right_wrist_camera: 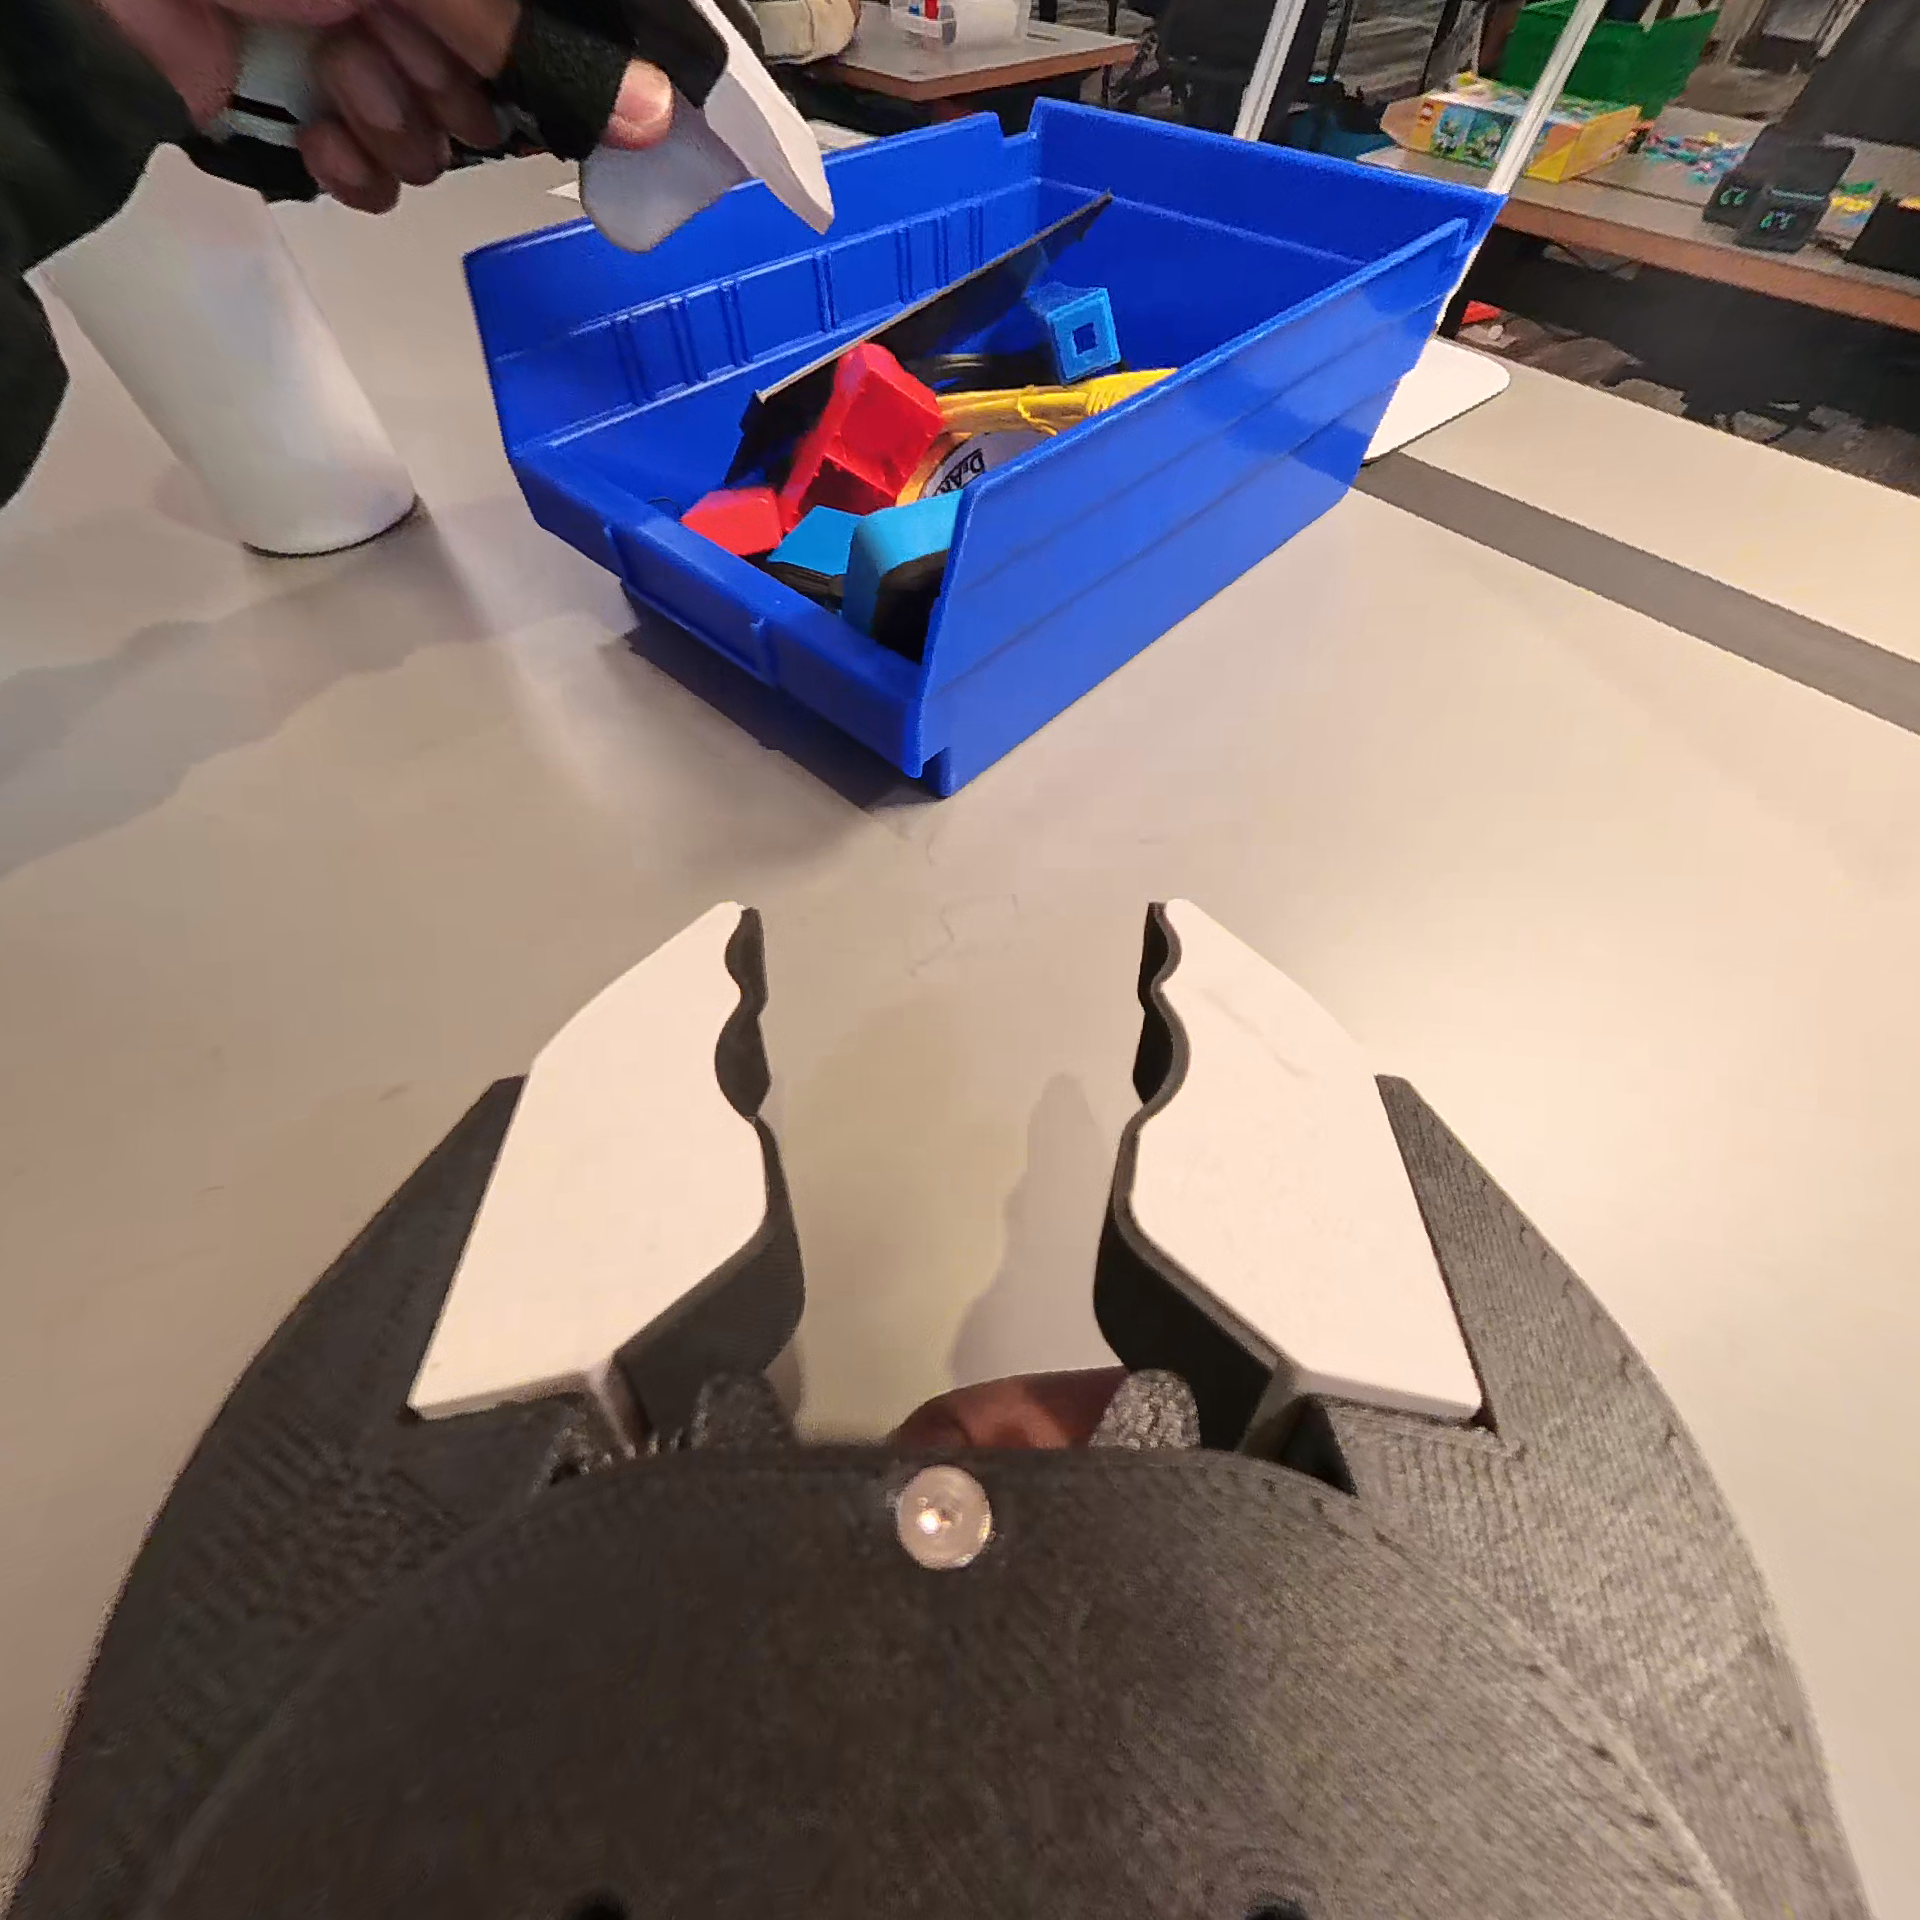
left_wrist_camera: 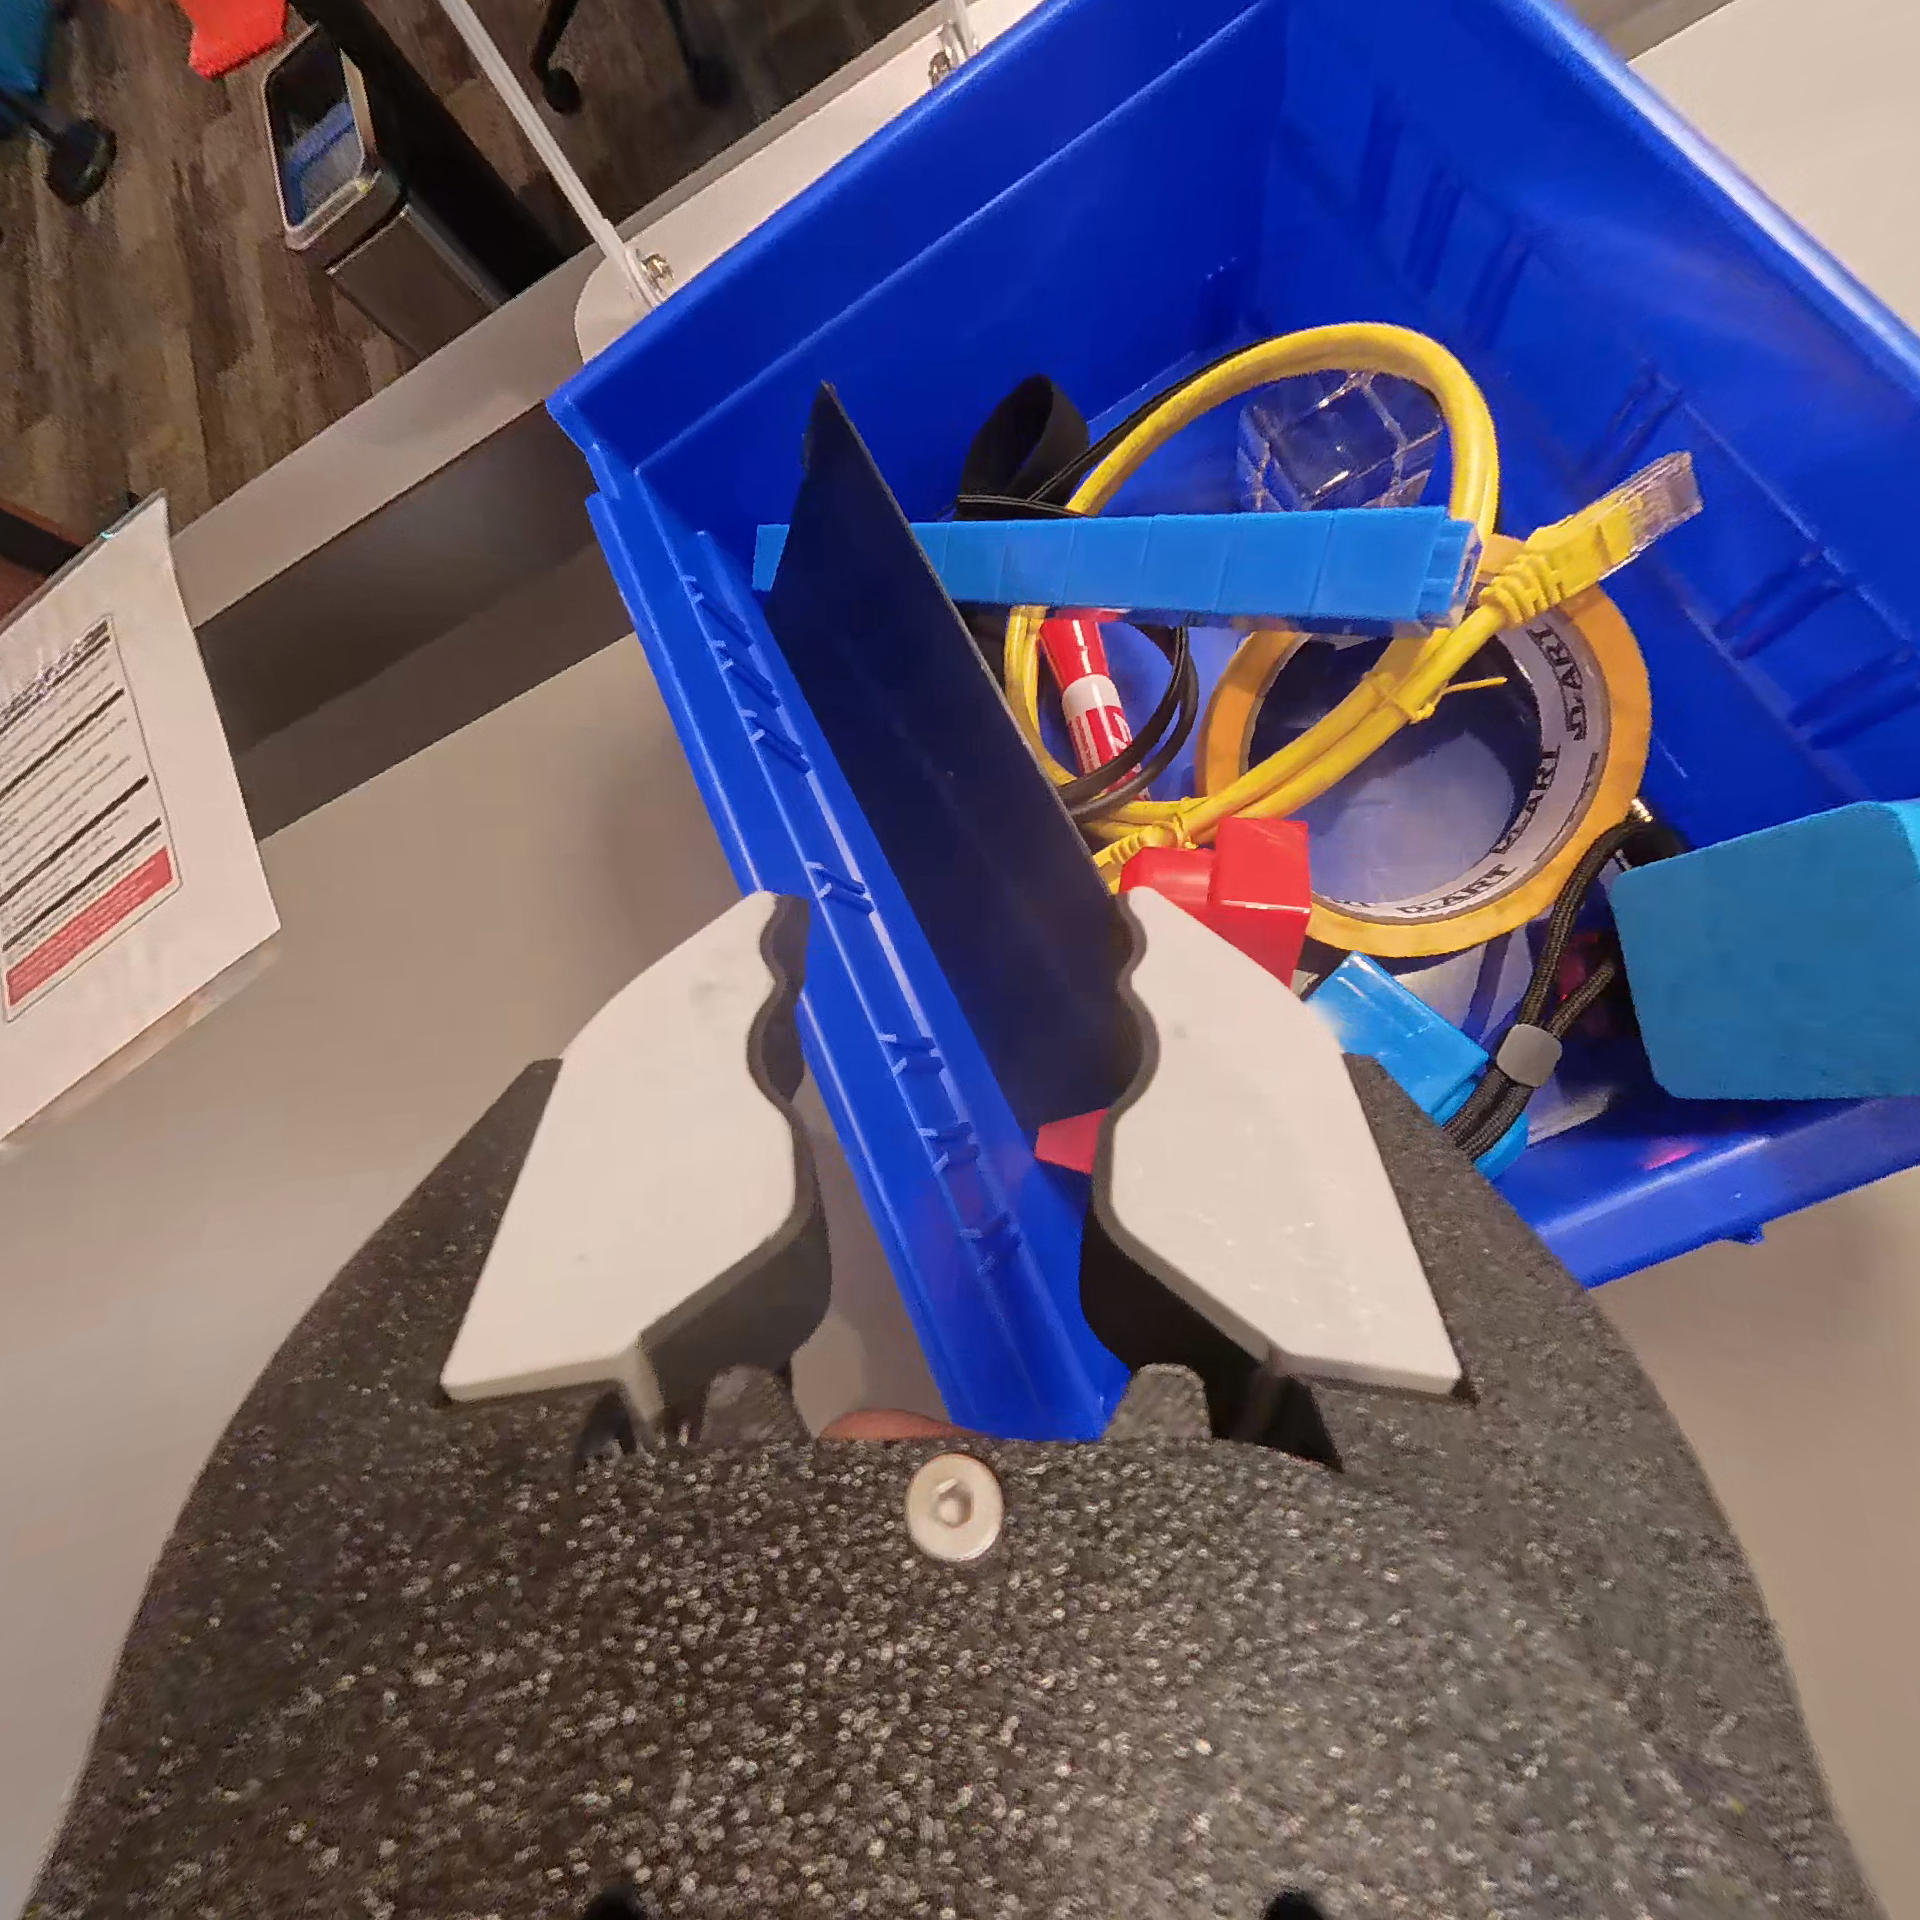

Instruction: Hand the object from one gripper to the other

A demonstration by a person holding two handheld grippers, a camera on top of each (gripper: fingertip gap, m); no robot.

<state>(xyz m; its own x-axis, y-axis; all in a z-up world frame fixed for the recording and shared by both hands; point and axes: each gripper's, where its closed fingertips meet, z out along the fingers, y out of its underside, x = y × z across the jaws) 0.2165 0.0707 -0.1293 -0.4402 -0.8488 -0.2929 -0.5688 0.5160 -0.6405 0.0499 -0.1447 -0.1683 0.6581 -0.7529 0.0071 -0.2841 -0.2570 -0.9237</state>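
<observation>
left gripper (left_wrist_camera: 951, 914) spread over bin (left_wrist_camera: 1403, 260) wall | right gripper (right_wrist_camera: 951, 914) spread, empty

Both your grippers share one build. Your left gripper (left_wrist_camera: 951, 914) has a speckled black, rounded body, a silver screw at six o'clock of its pale grey fingers (left_wrist_camera: 644, 1143) with black wavy pads. Your right gripper (right_wrist_camera: 951, 914) matches, with whiter fingers (right_wrist_camera: 613, 1164). Your hand (right_wrist_camera: 416, 94) wears a black fingerless glove and dark sleeve.
</observation>
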